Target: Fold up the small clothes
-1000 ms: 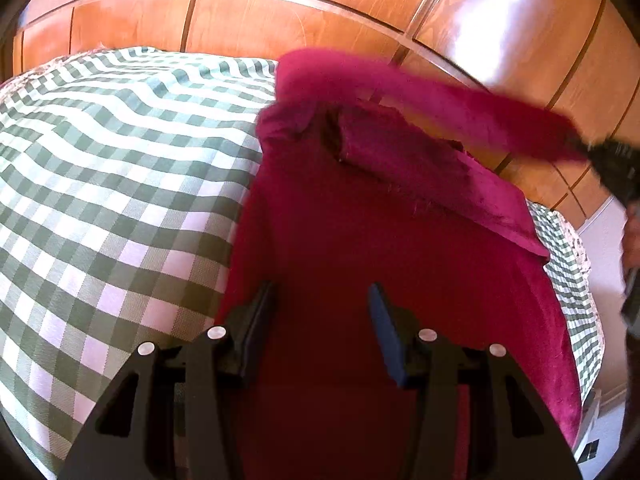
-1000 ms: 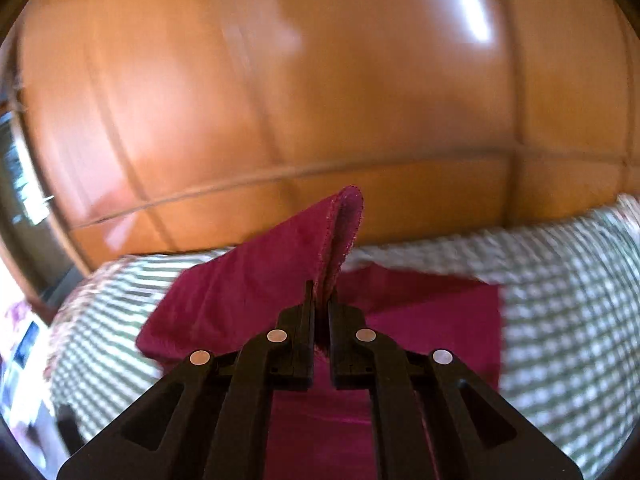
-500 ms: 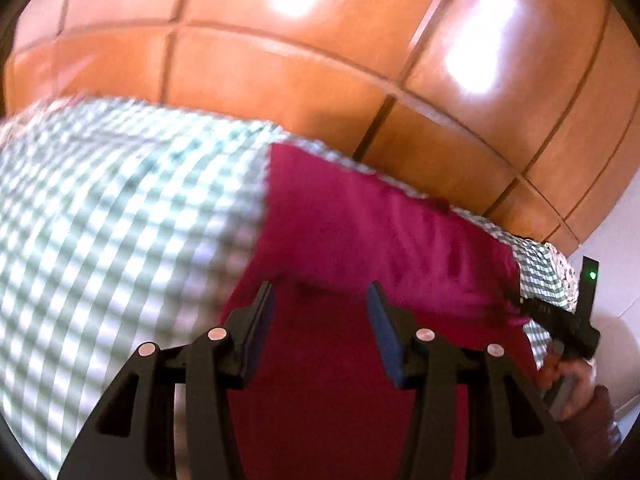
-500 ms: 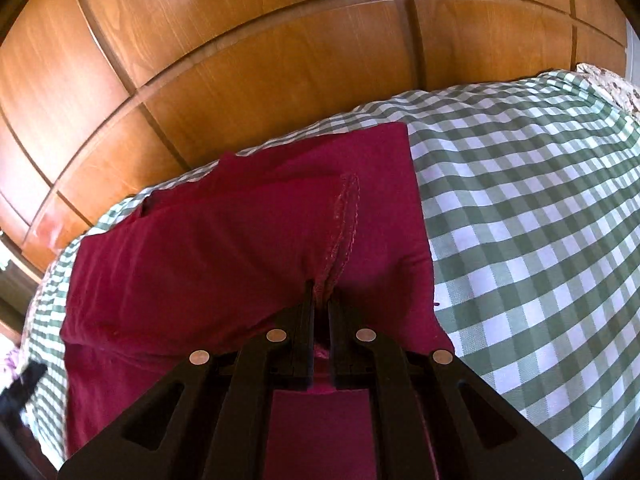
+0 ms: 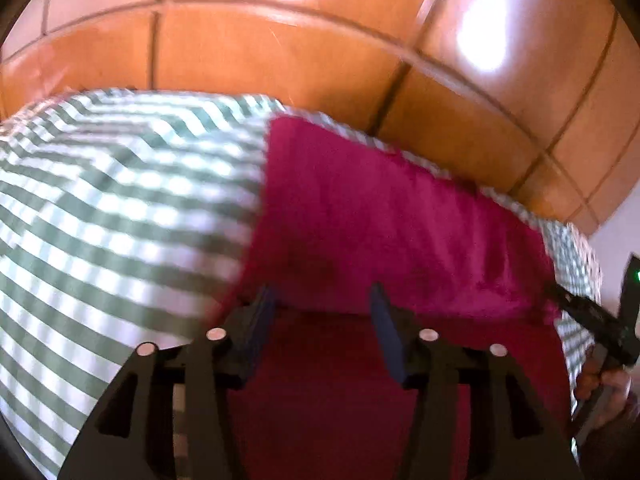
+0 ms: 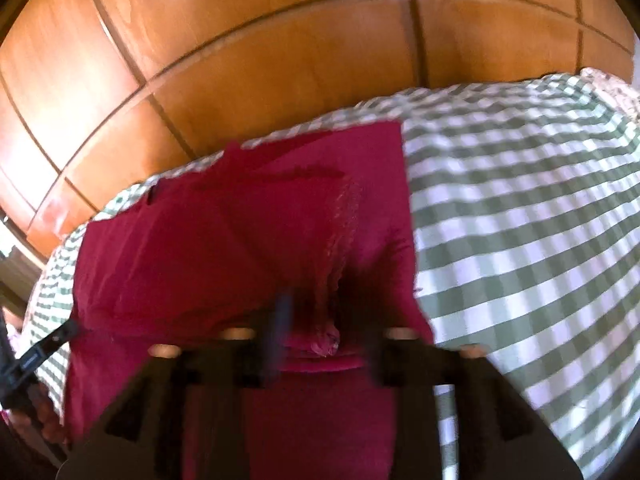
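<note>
A magenta garment (image 5: 380, 232) lies on the green-and-white checked bedspread (image 5: 120, 208), with its far half folded over toward me. My left gripper (image 5: 320, 320) is open and empty just above the garment's near part. In the right wrist view the garment (image 6: 224, 248) shows a lace-trimmed hem (image 6: 340, 232) running down between the fingers. My right gripper (image 6: 324, 320) is blurred with its fingers spread apart, and the hem lies loose between them. The right gripper also shows at the right edge of the left wrist view (image 5: 592, 320).
A glossy wooden panelled headboard (image 5: 320, 60) rises right behind the bed, also in the right wrist view (image 6: 280, 60). The checked bedspread (image 6: 540, 220) stretches right of the garment. The left gripper (image 6: 36, 352) shows at the left edge of the right wrist view.
My right gripper carried the raised sleeve down across the garment, laid it flat, then opened and let go of the hem. My left gripper stayed open and tilted upward.
</note>
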{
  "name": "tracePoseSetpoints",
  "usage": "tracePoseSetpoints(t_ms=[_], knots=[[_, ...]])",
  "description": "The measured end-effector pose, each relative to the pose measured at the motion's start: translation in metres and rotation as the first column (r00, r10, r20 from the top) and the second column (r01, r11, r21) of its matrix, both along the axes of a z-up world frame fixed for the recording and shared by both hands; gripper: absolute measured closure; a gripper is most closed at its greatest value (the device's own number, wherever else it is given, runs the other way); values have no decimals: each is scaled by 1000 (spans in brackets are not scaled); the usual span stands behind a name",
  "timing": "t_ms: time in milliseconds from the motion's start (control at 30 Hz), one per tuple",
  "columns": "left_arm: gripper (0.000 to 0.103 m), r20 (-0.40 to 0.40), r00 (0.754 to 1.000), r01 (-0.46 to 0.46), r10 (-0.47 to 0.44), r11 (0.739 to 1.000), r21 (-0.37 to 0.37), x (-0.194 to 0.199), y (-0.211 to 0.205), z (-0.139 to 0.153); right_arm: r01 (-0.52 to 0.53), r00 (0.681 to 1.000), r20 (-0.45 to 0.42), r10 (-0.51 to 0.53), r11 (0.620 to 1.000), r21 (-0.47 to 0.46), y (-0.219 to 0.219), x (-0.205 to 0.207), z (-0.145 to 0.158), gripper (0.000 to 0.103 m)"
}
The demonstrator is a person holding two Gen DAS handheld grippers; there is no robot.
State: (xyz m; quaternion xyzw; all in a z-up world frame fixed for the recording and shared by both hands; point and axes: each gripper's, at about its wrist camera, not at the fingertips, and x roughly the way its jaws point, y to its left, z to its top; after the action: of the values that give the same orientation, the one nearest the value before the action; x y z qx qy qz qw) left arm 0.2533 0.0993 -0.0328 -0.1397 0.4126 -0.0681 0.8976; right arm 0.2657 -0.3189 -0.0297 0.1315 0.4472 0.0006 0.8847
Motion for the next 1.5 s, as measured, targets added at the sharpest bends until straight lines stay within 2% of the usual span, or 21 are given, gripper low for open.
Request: tracePoseSetpoints(t_ms=[33, 133, 200, 333, 433, 500, 533, 600, 633, 733, 767, 867, 900, 1000, 1033, 1100, 1233, 1267, 1333, 1400, 1500], knots=[[49, 8, 1000, -17, 17, 1000, -15, 4, 8, 4, 9, 999, 34, -8, 1000, -24, 1, -4, 10, 41], [49, -14, 997, -83, 82, 992, -91, 26, 36, 11, -21, 997, 78, 25, 999, -49, 11, -6, 26, 41], [45, -37, 996, -90, 86, 986, -139, 48, 48, 10, -58, 993, 98, 64, 996, -64, 23, -2, 33, 41], [45, -108, 991, -102, 84, 980, -171, 80, 57, -9, -107, 988, 103, 119, 987, -116, 45, 13, 32, 41], [46, -145, 987, -104, 72, 968, -228, 104, 52, -17, -125, 986, 94, 139, 981, -146, 58, 23, 25, 41], [58, -158, 986, -90, 48, 958, -272, 116, 47, -21, -126, 986, 90, 143, 978, -167, 60, 27, 22, 41], [76, -149, 988, -87, 48, 959, -269, 119, 46, -19, -124, 986, 85, 141, 976, -176, 61, 31, 19, 41], [90, -89, 995, -68, 51, 976, -205, 117, 34, -10, -119, 987, 79, 136, 974, -191, 63, 35, 16, 41], [93, -66, 996, -68, 57, 982, -177, 115, 31, -6, -115, 988, 80, 134, 972, -206, 64, 37, 15, 41], [95, 0, 998, -68, 68, 994, -81, 103, 21, -1, -128, 986, 72, 148, 965, -228, 70, 38, 6, 41], [95, 2, 996, -85, 85, 996, -9, 104, 18, -5, -134, 987, 61, 152, 964, -229, 72, 39, 0, 41], [92, -15, 994, -105, 108, 982, 160, 111, 7, -27, -150, 985, 39, 167, 950, -274, 86, 41, -20, 31], [91, -9, 994, -108, 111, 976, 189, 112, 5, -30, -157, 984, 32, 175, 939, -305, 91, 42, -24, 29], [82, -5, 988, -152, 157, 963, 224, 111, -1, -24, -155, 985, 24, 173, 929, -336, 95, 47, -28, 25], [75, 1, 984, -176, 180, 958, 228, 107, -1, -19, -154, 985, 24, 171, 934, -323, 92, 47, -29, 25], [73, 40, 981, -192, 188, 954, 230, 88, -6, -5, -154, 985, 26, 170, 939, -308, 89, 48, -29, 25], [67, 91, 994, -77, 55, 963, 257, 47, -33, 6, -153, 985, 29, 169, 941, -302, 90, 47, -29, 25], [63, 77, 997, -37, 16, 958, 284, 39, -42, 1, -153, 985, 29, 169, 941, -301, 90, 47, -29, 25], [62, 7, 1000, 9, -12, 936, 353, 33, -54, -23, -153, 985, 31, 169, 942, -298, 89, 47, -29, 25], [62, 21, 1000, 0, -8, 938, 347, 30, -53, -25, -153, 985, 33, 169, 947, -284, 88, 47, -30, 24], [62, 3, 999, -40, 41, 955, 294, 27, -45, -13, -151, 985, 35, 166, 951, -269, 86, 46, -29, 24]])
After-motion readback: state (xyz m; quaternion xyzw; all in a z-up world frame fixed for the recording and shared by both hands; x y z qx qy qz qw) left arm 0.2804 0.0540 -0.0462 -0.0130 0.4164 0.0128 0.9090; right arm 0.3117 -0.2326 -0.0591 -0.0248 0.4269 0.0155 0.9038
